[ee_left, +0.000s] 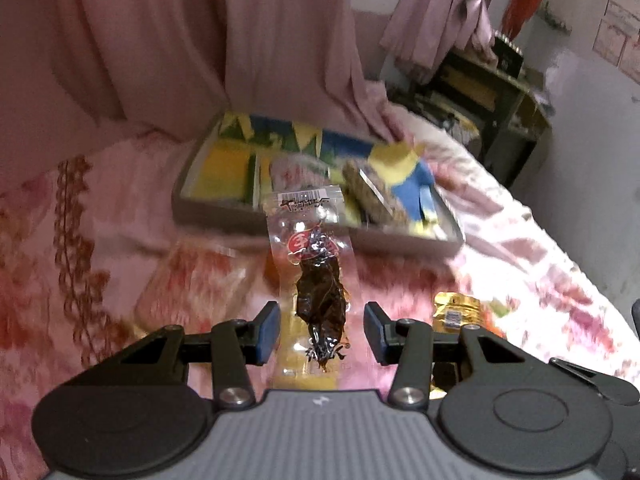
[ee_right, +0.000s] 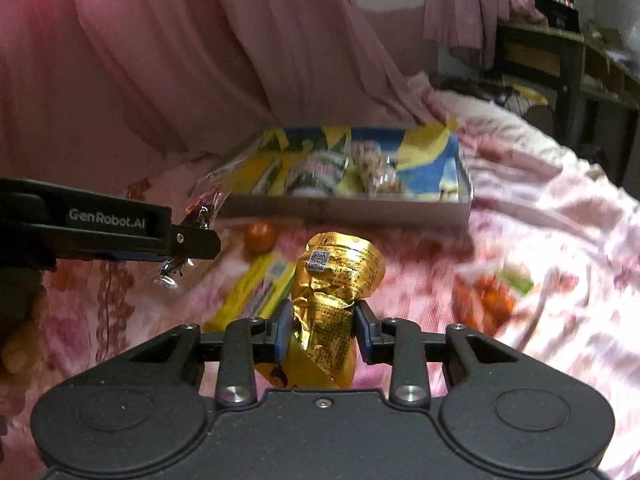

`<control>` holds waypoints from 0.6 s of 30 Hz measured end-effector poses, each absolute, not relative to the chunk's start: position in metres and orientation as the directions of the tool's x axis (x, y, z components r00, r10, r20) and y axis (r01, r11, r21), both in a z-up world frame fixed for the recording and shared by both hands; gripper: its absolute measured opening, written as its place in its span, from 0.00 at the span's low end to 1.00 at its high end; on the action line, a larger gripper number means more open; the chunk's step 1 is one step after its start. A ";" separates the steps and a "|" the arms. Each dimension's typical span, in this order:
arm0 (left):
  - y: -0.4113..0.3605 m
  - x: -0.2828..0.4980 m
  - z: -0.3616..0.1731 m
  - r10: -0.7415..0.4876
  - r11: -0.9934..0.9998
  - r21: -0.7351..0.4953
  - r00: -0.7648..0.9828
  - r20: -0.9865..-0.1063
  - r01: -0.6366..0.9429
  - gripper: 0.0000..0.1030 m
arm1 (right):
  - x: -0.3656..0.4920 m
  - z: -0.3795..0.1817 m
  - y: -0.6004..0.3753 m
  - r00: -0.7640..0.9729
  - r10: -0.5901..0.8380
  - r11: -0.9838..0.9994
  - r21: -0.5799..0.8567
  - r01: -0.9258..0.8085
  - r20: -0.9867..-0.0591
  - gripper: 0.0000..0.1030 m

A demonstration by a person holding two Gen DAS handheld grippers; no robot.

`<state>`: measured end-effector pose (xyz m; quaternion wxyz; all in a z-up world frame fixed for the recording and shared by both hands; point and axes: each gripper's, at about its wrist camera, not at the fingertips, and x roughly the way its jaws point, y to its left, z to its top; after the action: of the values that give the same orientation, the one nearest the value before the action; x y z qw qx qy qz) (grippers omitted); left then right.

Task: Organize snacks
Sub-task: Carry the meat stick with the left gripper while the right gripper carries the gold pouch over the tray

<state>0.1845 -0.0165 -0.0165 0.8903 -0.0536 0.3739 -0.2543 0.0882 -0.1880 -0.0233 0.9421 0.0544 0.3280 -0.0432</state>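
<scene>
My left gripper (ee_left: 320, 320) is shut on a clear packet (ee_left: 316, 280) with a dark snack and a red label; the packet stays sharp against the blurred bed. From the right wrist view, the left gripper (ee_right: 192, 244) comes in from the left with the clear packet (ee_right: 202, 204) hanging off it above the bedspread. My right gripper (ee_right: 320, 320) is shut on a crumpled gold foil packet (ee_right: 336, 276), whose edge also shows as the gold packet (ee_left: 456, 312). Ahead lies a grey tin tray (ee_right: 344, 212) holding several snack packets on yellow and blue lining, the same tray (ee_left: 216, 216).
Everything rests on a pink flowered bedspread (ee_right: 560, 248). On it lie a small round orange thing (ee_right: 260, 236), a yellow-green packet (ee_right: 256, 292) and an orange-red packet (ee_right: 488, 296). A pink curtain (ee_right: 200, 60) hangs behind the tray. A dark desk (ee_left: 500, 96) stands at the back right.
</scene>
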 end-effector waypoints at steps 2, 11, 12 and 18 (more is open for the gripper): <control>-0.020 0.193 -0.014 -0.483 0.872 -0.280 0.615 -0.624 0.401 0.48 | 0.100 -0.016 -0.191 0.791 -0.047 0.992 0.064 0.108 -0.610 0.34; -0.028 0.258 -0.001 -0.442 0.896 -0.294 0.729 -0.523 0.332 0.48 | 0.176 0.008 -0.209 0.863 -0.072 0.997 -0.043 0.058 -0.500 0.34; -0.028 0.266 -0.001 -0.438 0.897 -0.302 0.737 -0.514 0.322 0.48 | 0.184 0.008 -0.212 0.867 -0.080 0.997 -0.047 0.065 -0.492 0.34; -0.035 0.313 -0.006 -0.439 0.893 -0.326 0.765 -0.471 0.311 0.48 | 0.231 0.007 -0.225 0.881 -0.102 0.994 -0.025 0.102 -0.462 0.34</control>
<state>0.3126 -0.0352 -0.0056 0.9324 -0.1152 0.2775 -0.2009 0.2309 -0.2254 0.0067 0.9698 0.0000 0.2381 -0.0526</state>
